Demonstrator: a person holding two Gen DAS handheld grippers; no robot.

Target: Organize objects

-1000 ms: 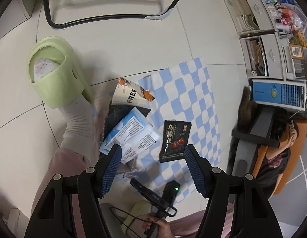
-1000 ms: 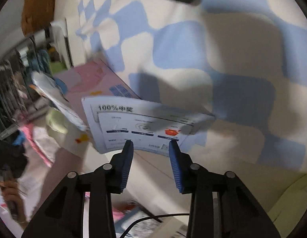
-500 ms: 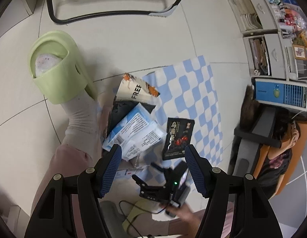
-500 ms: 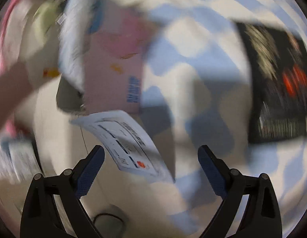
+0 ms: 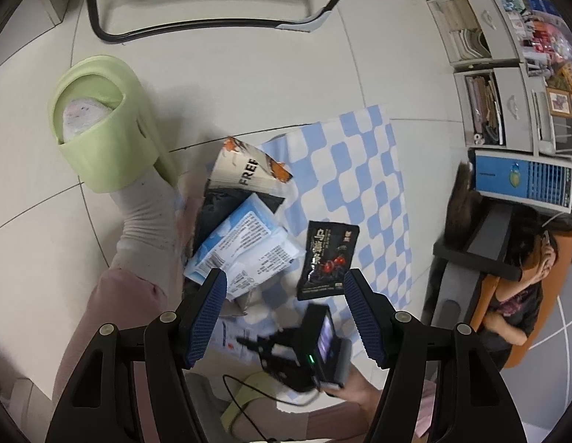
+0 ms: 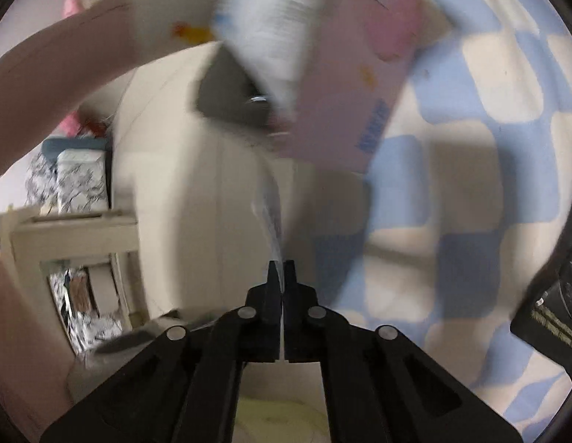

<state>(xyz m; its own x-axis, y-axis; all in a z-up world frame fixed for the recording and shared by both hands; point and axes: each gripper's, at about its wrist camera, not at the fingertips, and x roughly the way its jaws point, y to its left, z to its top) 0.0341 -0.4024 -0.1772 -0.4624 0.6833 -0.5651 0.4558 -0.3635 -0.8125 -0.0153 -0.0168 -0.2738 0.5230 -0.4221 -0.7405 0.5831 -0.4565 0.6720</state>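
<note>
Pale tiled floor (image 5: 249, 85) is being viewed from above; a blue-and-white checkered cloth (image 5: 363, 170) is being spread on it. A heap of packets (image 5: 245, 243) is being seen at the cloth's 9 o'clock edge, topped by a blue-white pouch, with a "FREE" printed bag (image 5: 245, 170) at 12 o'clock of the heap. A black sachet (image 5: 328, 258) is lying flat on the cloth, just at 3 o'clock of the heap. A green slipper (image 5: 101, 136) on a socked foot is being seen at 10 o'clock, grey drawer units (image 5: 503, 85) at 2 o'clock, a chair base (image 5: 212, 26) at 12. Left gripper (image 5: 286, 317) is being held apart, nothing between its pads. Right gripper (image 6: 281, 273) has just been closing and is clamped on a thin white leaflet (image 6: 269, 210), seen edge-on, blurred.
</note>
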